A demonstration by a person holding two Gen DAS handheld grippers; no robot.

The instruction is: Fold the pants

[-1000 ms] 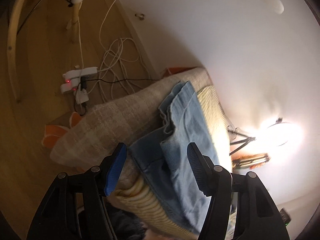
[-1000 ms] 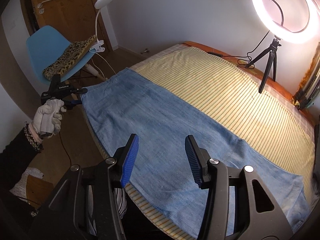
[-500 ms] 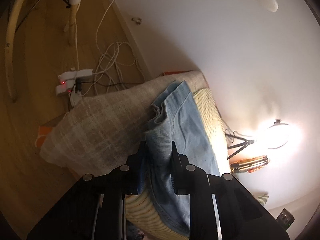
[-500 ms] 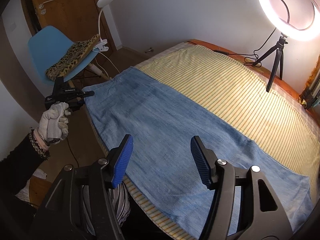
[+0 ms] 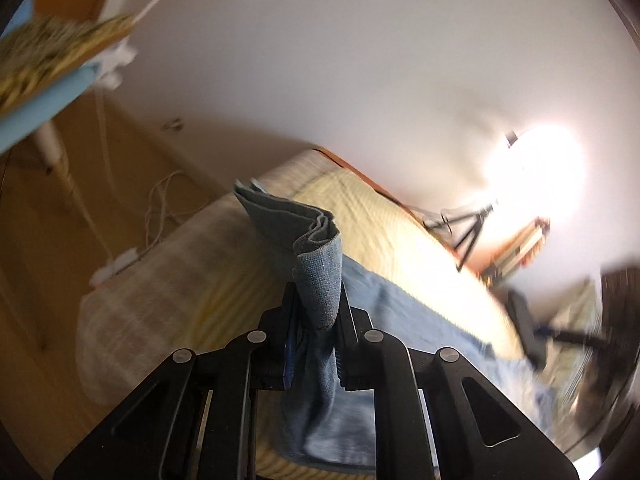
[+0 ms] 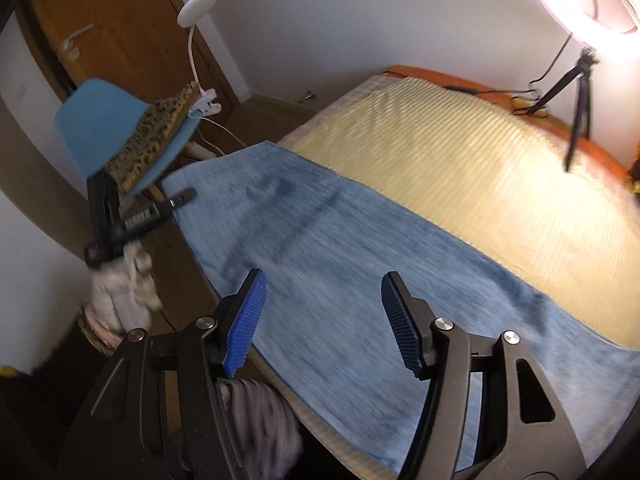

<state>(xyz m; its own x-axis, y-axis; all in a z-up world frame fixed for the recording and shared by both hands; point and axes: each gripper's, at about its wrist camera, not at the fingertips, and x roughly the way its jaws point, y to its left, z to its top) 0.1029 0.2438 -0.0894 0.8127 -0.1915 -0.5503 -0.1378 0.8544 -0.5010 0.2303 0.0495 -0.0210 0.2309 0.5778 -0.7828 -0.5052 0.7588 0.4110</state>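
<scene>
Light blue denim pants (image 6: 332, 248) lie flat along the near side of a bed with a yellow striped cover (image 6: 480, 168). My left gripper (image 5: 316, 320) is shut on the waistband corner of the pants (image 5: 320, 276), and the cloth bunches up between its fingers. In the right wrist view the left gripper (image 6: 176, 200) sits at the pants' left end, held by a gloved hand (image 6: 124, 284). My right gripper (image 6: 322, 320) is open and empty above the pants near the bed's front edge.
A blue chair (image 6: 108, 132) with a leopard-print cushion and a clip-on white lamp (image 6: 198, 4) stands left of the bed. A ring light on a tripod (image 6: 580, 92) stands on the bed's far right. Cables and a power strip (image 5: 116, 264) lie on the wooden floor.
My left gripper closed on the waistband corner and has swung, lifting the cloth. My right gripper moved slightly lower over the pants and stays open.
</scene>
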